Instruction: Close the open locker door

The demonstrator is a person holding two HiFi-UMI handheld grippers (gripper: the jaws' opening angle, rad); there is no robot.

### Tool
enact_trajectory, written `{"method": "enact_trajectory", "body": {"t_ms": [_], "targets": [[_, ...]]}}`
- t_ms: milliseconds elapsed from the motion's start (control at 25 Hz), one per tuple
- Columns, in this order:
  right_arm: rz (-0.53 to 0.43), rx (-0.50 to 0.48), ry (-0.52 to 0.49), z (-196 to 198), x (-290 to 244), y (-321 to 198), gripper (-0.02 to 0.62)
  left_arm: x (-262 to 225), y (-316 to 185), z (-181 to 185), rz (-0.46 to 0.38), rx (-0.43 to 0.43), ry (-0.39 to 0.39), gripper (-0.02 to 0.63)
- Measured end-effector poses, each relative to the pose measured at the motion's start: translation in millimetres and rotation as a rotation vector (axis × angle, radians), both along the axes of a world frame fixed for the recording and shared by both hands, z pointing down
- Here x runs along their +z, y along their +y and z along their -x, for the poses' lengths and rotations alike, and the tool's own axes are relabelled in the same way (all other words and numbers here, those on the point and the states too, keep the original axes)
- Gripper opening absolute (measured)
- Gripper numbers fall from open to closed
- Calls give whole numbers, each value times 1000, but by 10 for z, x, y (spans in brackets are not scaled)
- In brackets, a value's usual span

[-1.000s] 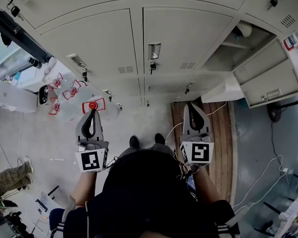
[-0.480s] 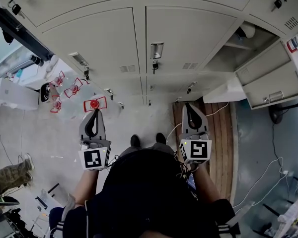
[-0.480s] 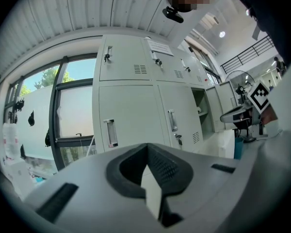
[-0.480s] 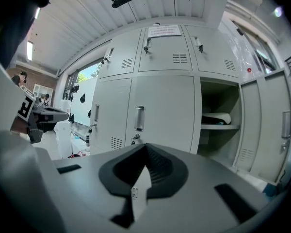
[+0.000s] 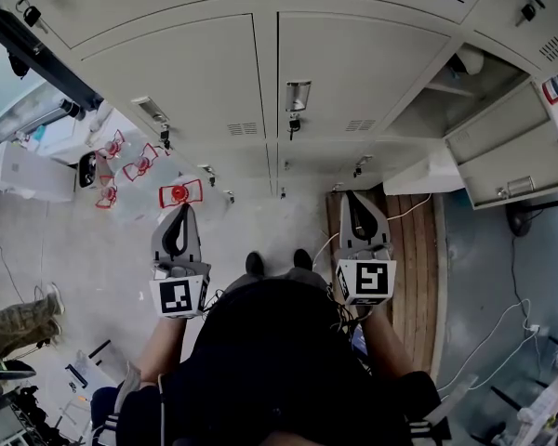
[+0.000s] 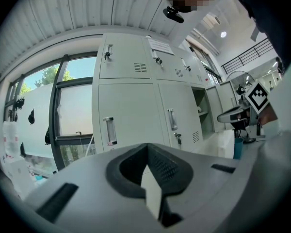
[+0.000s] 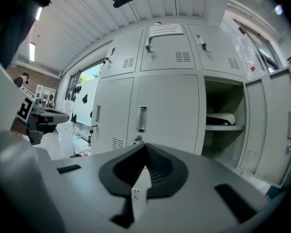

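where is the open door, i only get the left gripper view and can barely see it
Observer: The right gripper view shows it. The door stands swung out at the far right of its locker.
Operator: is the right gripper on it
Observer: No. In the head view the right gripper is short of the lockers, well apart from the door.
Operator: is that gripper open
Observer: No. Its own view shows the jaws together with nothing between them.
Operator: anything inside the locker
Observer: A white thing lies on the shelf.
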State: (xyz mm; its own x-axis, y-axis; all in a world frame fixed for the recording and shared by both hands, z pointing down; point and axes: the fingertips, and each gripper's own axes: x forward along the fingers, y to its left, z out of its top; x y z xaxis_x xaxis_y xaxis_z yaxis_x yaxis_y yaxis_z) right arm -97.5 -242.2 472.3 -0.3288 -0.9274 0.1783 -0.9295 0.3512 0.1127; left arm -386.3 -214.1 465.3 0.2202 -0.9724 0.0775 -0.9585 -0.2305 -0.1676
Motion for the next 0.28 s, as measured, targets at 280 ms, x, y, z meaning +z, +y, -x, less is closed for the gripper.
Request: {"method": "enact_trajectory", "body": {"t_ms": [280], "targets": [[14, -10, -6, 41, 34, -32, -2, -50, -29, -37, -7, -6, 38, 3]]}}
